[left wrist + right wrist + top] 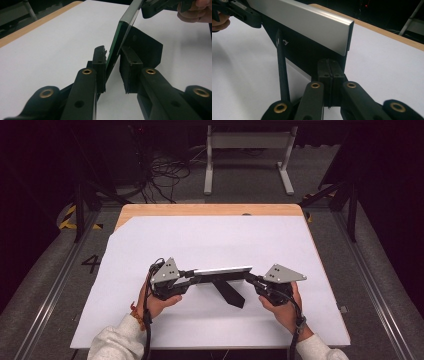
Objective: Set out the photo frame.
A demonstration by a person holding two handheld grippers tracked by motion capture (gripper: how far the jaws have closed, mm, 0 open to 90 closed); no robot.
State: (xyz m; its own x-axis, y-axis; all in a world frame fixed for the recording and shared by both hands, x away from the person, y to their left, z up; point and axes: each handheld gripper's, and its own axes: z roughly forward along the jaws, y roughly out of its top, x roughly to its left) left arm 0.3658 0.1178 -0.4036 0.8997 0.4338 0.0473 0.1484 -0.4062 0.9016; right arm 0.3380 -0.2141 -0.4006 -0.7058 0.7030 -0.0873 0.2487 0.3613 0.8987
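White sheet over a wooden table. Item: thin framed panel on a black stand, mid-table, stiff, probably light, edges likely slippery. Right gripper clamped on its end; left gripper narrowed around opposite edge, one pad apart.

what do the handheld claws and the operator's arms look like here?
Both are matte black two-jaw units with brass-coloured pivot bushings. The left claw and right claw each carry a grey three-cornered plate dotted with small holes, and a black cable trails back along each wrist. Sleeves are light grey; an orange band sits at the left wrist.
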